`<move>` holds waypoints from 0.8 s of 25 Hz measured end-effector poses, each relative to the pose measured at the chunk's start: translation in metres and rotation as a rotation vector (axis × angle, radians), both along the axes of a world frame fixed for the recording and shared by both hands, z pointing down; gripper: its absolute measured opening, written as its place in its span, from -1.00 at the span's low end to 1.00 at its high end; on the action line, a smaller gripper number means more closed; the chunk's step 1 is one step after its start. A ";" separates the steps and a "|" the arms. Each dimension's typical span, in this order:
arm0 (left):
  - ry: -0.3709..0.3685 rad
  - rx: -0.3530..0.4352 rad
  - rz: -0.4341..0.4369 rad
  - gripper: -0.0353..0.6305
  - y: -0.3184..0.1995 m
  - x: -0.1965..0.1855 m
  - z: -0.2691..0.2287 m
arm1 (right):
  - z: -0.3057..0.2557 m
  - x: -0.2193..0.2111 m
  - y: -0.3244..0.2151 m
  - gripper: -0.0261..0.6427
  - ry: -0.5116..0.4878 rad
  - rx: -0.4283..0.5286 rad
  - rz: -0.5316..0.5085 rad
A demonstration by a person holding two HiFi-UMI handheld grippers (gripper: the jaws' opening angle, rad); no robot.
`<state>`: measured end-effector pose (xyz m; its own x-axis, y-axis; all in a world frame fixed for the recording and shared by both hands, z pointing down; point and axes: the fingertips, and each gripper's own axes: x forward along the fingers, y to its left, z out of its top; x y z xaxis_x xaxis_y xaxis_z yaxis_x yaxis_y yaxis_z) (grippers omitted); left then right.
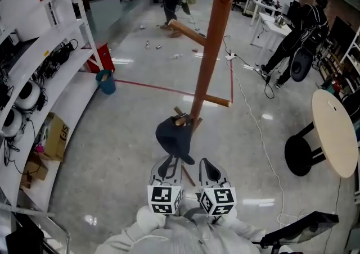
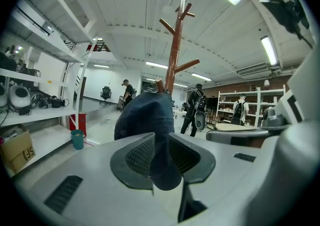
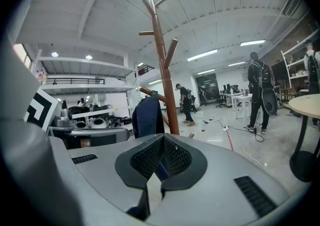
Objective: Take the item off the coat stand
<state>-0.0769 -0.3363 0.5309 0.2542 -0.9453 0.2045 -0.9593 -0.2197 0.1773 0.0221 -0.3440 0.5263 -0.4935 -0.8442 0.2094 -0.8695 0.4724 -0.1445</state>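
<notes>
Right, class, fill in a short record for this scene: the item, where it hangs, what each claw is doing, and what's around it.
item: dark cap
hangs on: low peg of the stand
left claw: closed on the cap
right claw: shut, beside the left one, nothing clearly held
task: cap not yet off
around: shelves at left, table at right, people at the back

Dark navy cap hanging on low peg of upright brown wooden coat stand, centre frame, brim down.
</notes>
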 end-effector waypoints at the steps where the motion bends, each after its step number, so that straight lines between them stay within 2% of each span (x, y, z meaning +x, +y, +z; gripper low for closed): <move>1: 0.002 -0.001 -0.002 -0.62 0.000 0.000 0.000 | 0.000 0.000 0.000 -0.89 0.001 0.000 -0.004; 10: -0.008 0.011 -0.055 -0.13 -0.006 -0.006 -0.003 | -0.002 0.001 -0.001 -0.89 0.008 0.000 -0.029; 20: -0.005 0.012 -0.058 0.07 -0.020 0.003 -0.001 | 0.002 0.011 -0.004 -0.89 0.009 -0.005 -0.019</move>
